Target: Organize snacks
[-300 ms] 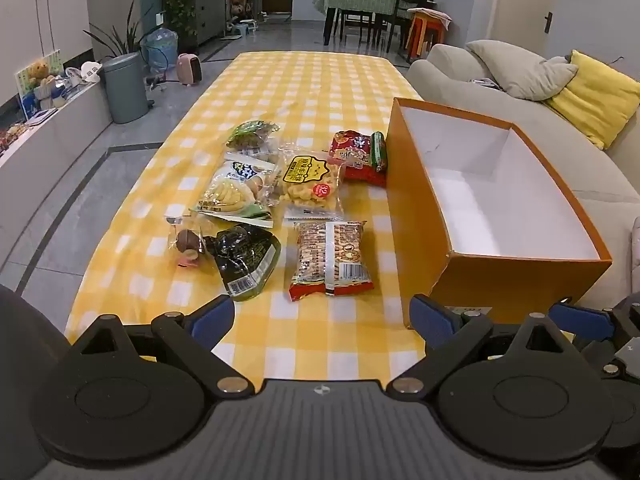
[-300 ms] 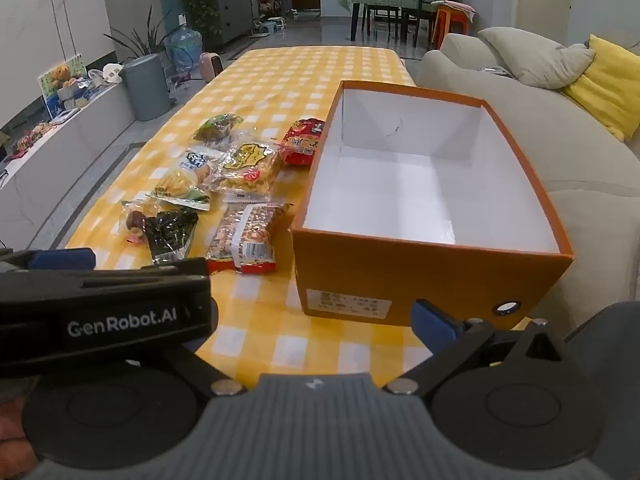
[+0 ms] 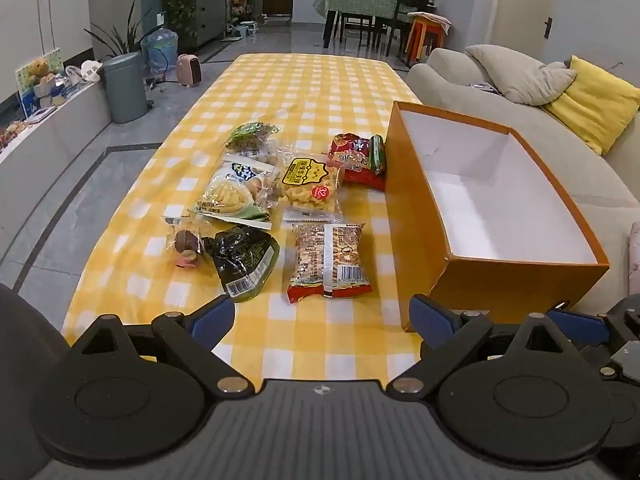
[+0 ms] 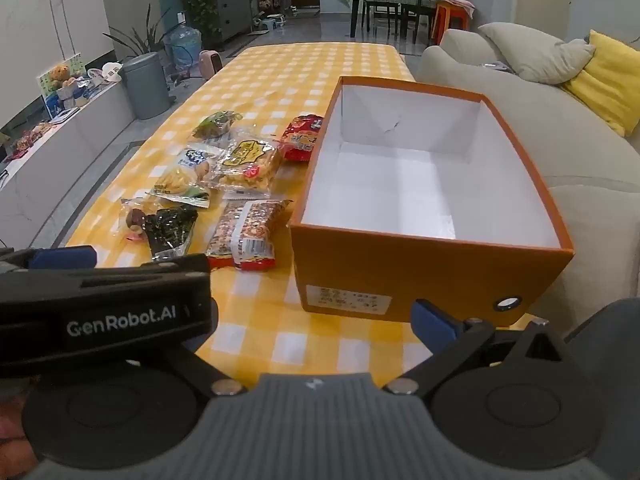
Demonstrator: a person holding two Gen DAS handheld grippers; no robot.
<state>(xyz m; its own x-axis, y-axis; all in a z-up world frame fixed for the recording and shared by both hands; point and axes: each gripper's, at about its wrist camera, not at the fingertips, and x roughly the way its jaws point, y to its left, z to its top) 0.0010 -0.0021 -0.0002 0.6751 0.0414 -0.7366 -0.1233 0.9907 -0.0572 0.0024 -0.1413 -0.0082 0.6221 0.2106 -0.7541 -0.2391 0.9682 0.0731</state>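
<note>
Several snack packs lie on the yellow checked tablecloth (image 3: 312,92): a red-edged peanut pack (image 3: 329,262), a black pack (image 3: 244,262), a clear pack of yellow crisps (image 3: 310,188), a red pack (image 3: 356,156) and a white-green pack (image 3: 234,194). An orange box (image 3: 416,220) with a white, empty inside stands to their right. My left gripper (image 3: 322,320) hovers open at the near table edge, short of the peanut pack. My right gripper (image 4: 320,320) is open in front of the orange box (image 4: 420,272). Its left finger is hidden behind the left gripper's body (image 4: 100,312).
A grey sofa (image 3: 500,92) with grey and yellow cushions runs along the table's right side behind the box. A grey bin (image 3: 124,88) and plants stand on the floor to the left. Bare tablecloth stretches beyond the snacks toward the far end.
</note>
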